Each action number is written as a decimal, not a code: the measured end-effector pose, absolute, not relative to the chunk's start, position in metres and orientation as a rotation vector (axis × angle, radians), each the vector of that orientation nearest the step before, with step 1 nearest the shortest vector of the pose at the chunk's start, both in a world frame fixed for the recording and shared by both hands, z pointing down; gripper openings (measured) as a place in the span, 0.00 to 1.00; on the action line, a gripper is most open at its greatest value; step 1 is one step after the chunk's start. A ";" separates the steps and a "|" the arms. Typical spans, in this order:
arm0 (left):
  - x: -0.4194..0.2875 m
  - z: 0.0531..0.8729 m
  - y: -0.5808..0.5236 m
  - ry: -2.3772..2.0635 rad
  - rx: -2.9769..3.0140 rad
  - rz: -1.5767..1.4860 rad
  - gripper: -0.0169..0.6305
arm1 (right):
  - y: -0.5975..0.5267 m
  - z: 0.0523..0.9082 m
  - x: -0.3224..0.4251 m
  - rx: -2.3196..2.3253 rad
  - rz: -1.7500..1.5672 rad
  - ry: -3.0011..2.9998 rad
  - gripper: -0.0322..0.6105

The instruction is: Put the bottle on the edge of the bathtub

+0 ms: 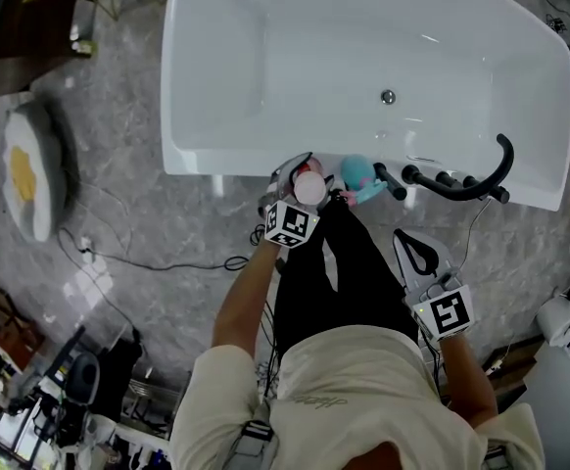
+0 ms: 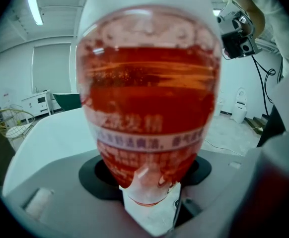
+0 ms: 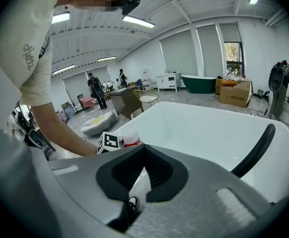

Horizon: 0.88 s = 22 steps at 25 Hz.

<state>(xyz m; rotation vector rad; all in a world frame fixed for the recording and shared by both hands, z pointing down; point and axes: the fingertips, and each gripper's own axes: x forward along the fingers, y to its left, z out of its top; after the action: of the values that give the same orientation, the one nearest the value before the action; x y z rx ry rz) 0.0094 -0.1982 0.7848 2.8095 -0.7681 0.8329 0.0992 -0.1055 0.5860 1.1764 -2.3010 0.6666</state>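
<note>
Left gripper (image 1: 297, 182) is clamped tight on the bottle (image 2: 147, 93); the jaws pinch its narrow lower end, and the body with red-orange liquid fills my left gripper view; the printed label band sits just above the jaws. From the head view the bottle's pale pink top (image 1: 310, 188) sits at the tool tip, right over the near rim of the bathtub (image 1: 197, 155); I can't tell if it touches the rim. A teal and pink toy (image 1: 356, 175) is just beside the tool on its right, on the same rim; the black curved handle (image 1: 461, 186) is further right. Right gripper (image 1: 419, 256) has its jaws together with nothing between them; it sits back from the tub, near my right hip, well apart from the bottle.
</note>
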 end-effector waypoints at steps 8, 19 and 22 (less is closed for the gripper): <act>0.009 0.792 -0.198 -0.804 2.794 0.853 0.51 | -0.107 0.583 0.096 1.166 0.660 -2.325 0.05; -0.005 0.787 -0.193 -0.916 2.720 0.934 0.78 | -0.104 0.578 0.091 1.178 0.672 -2.367 0.05; -0.015 0.783 -0.188 -0.950 2.655 0.932 0.78 | -0.104 0.576 0.086 1.173 0.679 -2.394 0.05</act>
<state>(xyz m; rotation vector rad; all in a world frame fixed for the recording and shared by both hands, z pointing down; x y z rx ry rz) -0.0149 -0.1878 0.7835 2.6551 -0.9501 0.9316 0.0861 -0.1044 0.5757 1.1727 -2.3944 0.6786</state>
